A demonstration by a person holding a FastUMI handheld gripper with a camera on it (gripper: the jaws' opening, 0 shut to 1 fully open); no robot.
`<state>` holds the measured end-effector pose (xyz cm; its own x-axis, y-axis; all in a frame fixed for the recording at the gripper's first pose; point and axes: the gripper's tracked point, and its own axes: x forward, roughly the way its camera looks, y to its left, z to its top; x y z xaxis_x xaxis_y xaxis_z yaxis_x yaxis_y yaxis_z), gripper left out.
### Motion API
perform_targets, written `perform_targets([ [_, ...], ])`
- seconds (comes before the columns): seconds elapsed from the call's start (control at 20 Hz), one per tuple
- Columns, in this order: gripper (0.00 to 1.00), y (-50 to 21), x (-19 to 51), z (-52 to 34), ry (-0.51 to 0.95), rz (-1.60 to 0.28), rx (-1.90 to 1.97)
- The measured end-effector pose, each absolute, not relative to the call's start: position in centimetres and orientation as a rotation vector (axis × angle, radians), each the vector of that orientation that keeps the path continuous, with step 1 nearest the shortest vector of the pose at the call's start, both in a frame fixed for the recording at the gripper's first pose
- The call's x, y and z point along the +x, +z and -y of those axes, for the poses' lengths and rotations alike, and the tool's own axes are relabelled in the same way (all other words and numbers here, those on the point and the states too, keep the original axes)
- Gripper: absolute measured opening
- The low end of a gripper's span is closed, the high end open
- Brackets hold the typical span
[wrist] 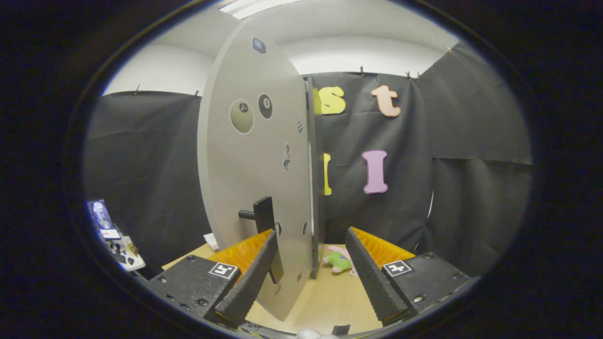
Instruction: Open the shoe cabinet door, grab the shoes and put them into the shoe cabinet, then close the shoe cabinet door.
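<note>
- The shoe cabinet door (256, 155) stands swung out, a pale grey panel seen nearly edge-on, with its free edge turned toward the camera.
- A dark bar handle (264, 221) is mounted low on the door's face, and several round stickers (242, 116) sit higher up on the same face.
- The gripper (308, 263) has its fingers spread wide apart, clamped on nothing; the door's lower corner reaches into the gap between them, close by the left finger (249, 278) (whether that finger touches the handle cannot be told).
- Past the door's edge, on the light wooden floor (325, 296), lies a small green and pink soft toy (340, 262), just ahead of the right finger.
- On the door's hinge side, a small stand with cluttered bits (115, 240) sits well away from the door, against the black cloth.
- The shoes cannot be made out.
</note>
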<state>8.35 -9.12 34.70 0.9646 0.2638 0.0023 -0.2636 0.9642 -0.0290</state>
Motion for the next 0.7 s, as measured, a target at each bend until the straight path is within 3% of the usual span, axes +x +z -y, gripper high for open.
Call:
perform_targets([
  [0.7,0.98,31.9,9.7,-6.8,0.341,-0.071,0.055],
])
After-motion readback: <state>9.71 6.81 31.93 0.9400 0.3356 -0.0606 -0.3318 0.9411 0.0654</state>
